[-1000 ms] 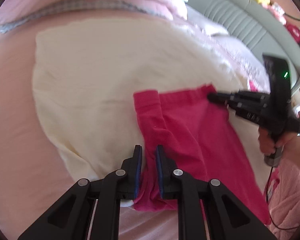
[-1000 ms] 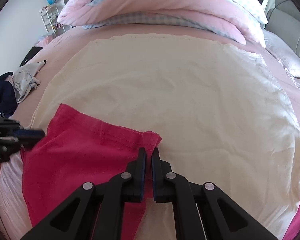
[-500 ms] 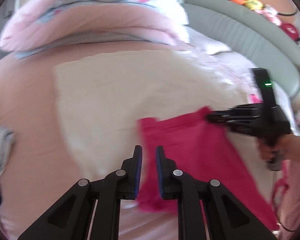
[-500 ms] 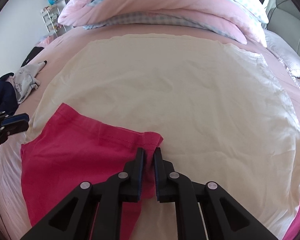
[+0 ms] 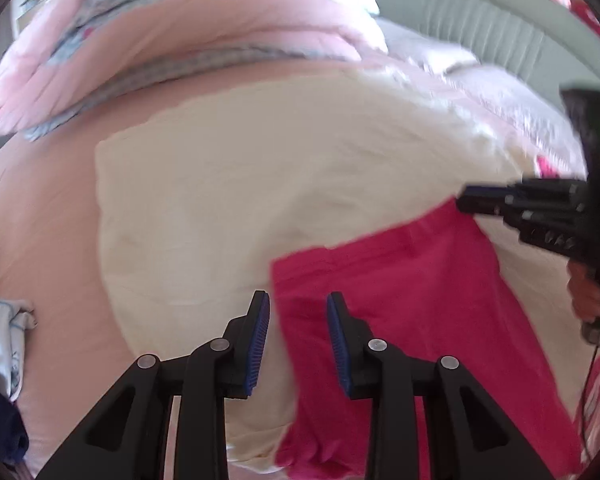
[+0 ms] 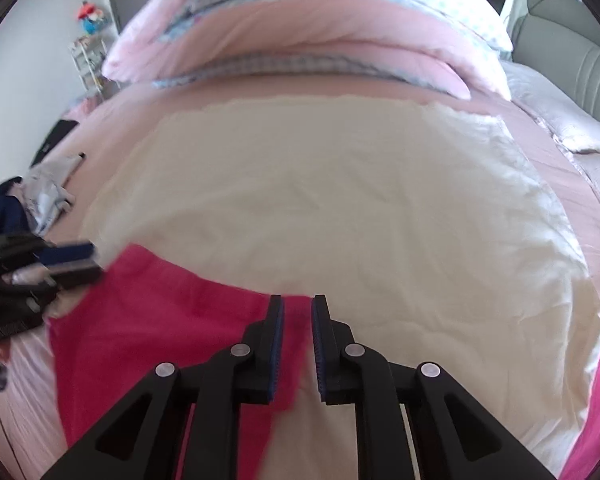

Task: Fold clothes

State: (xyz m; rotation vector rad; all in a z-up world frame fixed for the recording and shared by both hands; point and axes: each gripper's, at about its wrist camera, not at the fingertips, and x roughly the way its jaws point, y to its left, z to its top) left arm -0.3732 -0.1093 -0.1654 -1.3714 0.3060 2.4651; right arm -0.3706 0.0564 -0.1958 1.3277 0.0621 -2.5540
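A bright pink garment (image 5: 400, 300) lies flat on a cream sheet (image 5: 260, 180) spread over the bed. My left gripper (image 5: 298, 312) hovers over the garment's upper left corner. Its jaws are opening and the fabric shows in the gap, untouched by the pads. In the right wrist view the same garment (image 6: 160, 320) stretches leftward, and my right gripper (image 6: 297, 312) stands over its upper right corner. Those jaws are opening too, a narrow gap with pink cloth seen through it. Each gripper shows in the other's view: the right gripper (image 5: 466, 200) and the left gripper (image 6: 88, 260).
A folded pink quilt and pillows (image 6: 300, 32) are stacked at the far end of the bed. A grey padded headboard (image 5: 480, 12) runs along the right. Loose grey and navy clothes (image 6: 44, 188) lie at the left edge. A hand (image 5: 584, 296) holds the right gripper.
Both grippers were shut on the garment's top corners and have now spread their jaws and let go. The left gripper tipped upward and shifted, so more of the quilt shows.
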